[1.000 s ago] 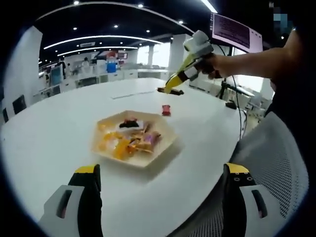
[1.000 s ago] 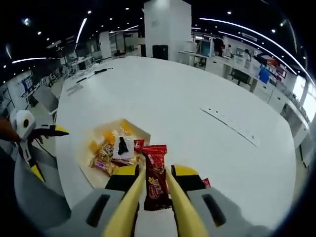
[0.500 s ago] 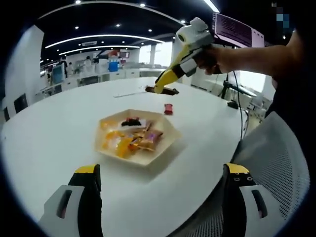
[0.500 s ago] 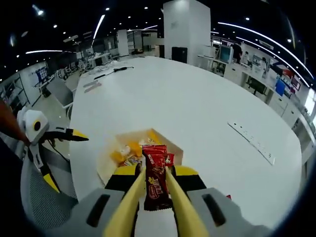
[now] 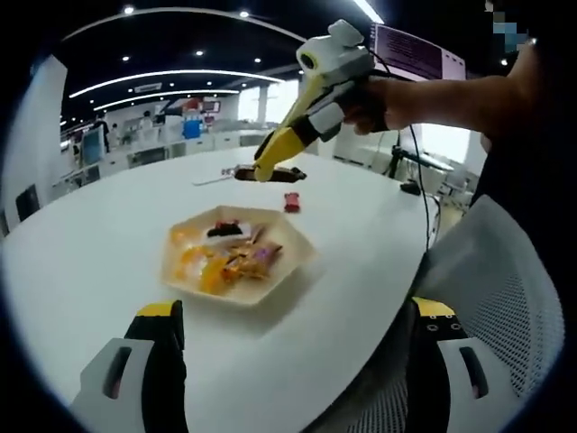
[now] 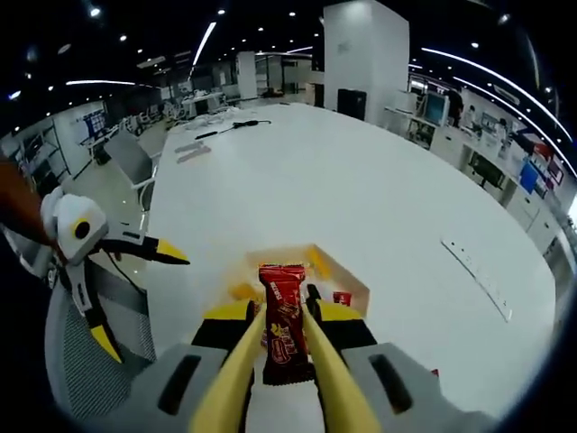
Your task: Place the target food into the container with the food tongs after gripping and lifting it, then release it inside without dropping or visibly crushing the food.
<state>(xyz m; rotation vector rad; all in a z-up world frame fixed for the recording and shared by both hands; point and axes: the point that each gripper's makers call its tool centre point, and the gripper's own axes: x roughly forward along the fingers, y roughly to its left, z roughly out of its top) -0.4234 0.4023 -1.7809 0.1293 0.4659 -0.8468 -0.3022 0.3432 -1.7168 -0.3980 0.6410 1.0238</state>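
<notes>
A red-wrapped snack bar (image 6: 282, 287) hangs pinched between the yellow food tongs (image 6: 242, 361) that run along my right gripper (image 6: 284, 316), which is shut on it. Right under the bar sits a hexagonal wooden tray (image 6: 353, 280) of wrapped snacks. In the left gripper view, a hand holds the right gripper (image 5: 270, 169) above the far edge of the tray (image 5: 287, 271), the bar (image 5: 287, 173) sticking out of the tong tips. My left gripper (image 5: 297, 317) is open with nothing in it, hovering near the table edge short of the tray, and appears as (image 6: 153, 251) in the right gripper view.
One small red candy (image 5: 291, 200) lies on the white table (image 5: 90, 244) just beyond the tray. A grey mesh chair (image 5: 491, 298) stands by the table edge, close to my left gripper. A power strip (image 6: 476, 278) lies farther along the table.
My right gripper has carried the bar from beside the tray to over it, rising and moving left in the left gripper view. The left gripper stays open and hardly moves.
</notes>
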